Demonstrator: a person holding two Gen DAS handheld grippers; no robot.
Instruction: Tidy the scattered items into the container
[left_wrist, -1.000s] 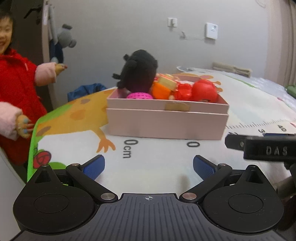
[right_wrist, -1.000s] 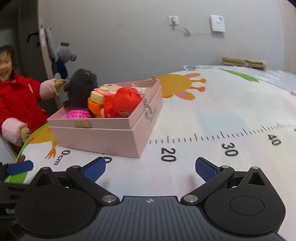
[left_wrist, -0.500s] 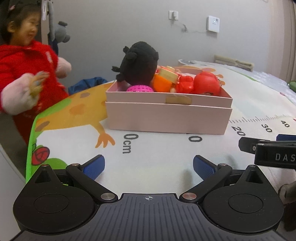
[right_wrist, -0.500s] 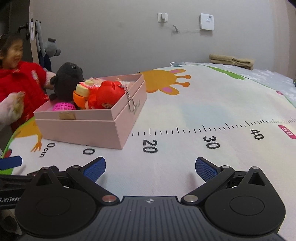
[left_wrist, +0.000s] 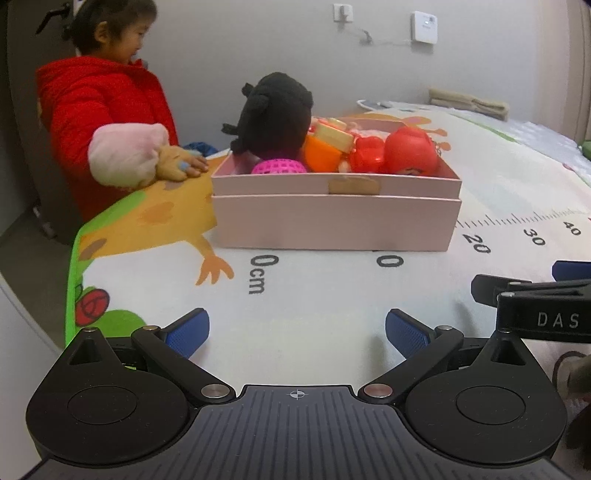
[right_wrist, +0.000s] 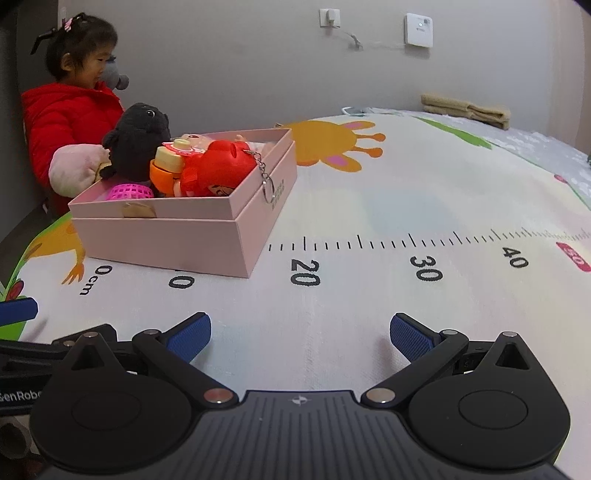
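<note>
Left tool (left_wrist: 297, 326): blue pads spread wide, nothing between them; hovers low over the play mat (left_wrist: 332, 288), facing the long side of the box.
Right tool (right_wrist: 301, 328): pads likewise apart and empty; sits just beside the left tool, whose body shows at its lower left edge.
Container: pink box (left_wrist: 336, 221) resting on the mat over the printed ruler, covering the marks between "0cm" and "20". A tan tape patch sits on its near rim.
Contents: black plush toy (left_wrist: 275, 114) upright at the left end, rising well above the rim; magenta mesh ball (left_wrist: 279, 166) in front of it; orange cup-shaped toy (left_wrist: 321, 153) with a cream lid alongside; red round toy (left_wrist: 410, 149) at the right end.
Keyring (right_wrist: 266, 184): chain from the red toy hangs over the box's right wall, outside it.
Mat surface: no loose toys visible on the bare part near the tools.
Bystander: child in a red coat (left_wrist: 99, 110) at the mat's left edge, one hand (left_wrist: 181, 166) flat on the mat touching the box's left corner.
Background: folded tan towel (right_wrist: 465, 109) at the far end by the grey wall.
</note>
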